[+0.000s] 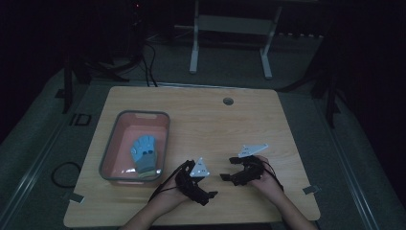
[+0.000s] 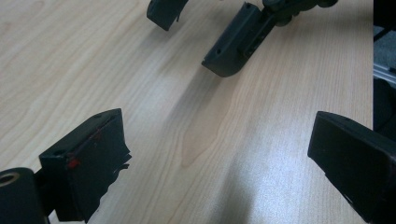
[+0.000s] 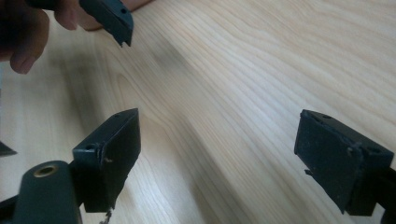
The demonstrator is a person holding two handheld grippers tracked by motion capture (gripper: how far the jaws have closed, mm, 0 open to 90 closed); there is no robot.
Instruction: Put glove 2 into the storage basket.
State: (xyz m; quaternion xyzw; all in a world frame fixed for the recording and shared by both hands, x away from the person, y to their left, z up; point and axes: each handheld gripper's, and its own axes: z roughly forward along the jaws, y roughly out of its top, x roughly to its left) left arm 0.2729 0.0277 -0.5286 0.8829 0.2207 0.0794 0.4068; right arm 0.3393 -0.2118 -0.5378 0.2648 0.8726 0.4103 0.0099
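Both tools idle near the table's (image 1: pixel 249 115) six-o'clock edge: the left gripper (image 1: pixel 203 191) and right gripper (image 1: pixel 229 173) lie with jaws spread wide on bare wood, gripping nothing, tips facing each other, seemingly parked before work. At nine o'clock, well apart, a grey basin (image 1: pixel 111 143) holds a blue glove (image 1: pixel 144 152); nothing blocks the way.

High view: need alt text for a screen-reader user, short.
A person's two hands rest on a light wooden table in a dim room, each holding a black two-jaw gripper, the left gripper and right gripper angled toward each other, both open and empty. To their left, a grey-rimmed pink plastic tub holds a blue and olive glove.
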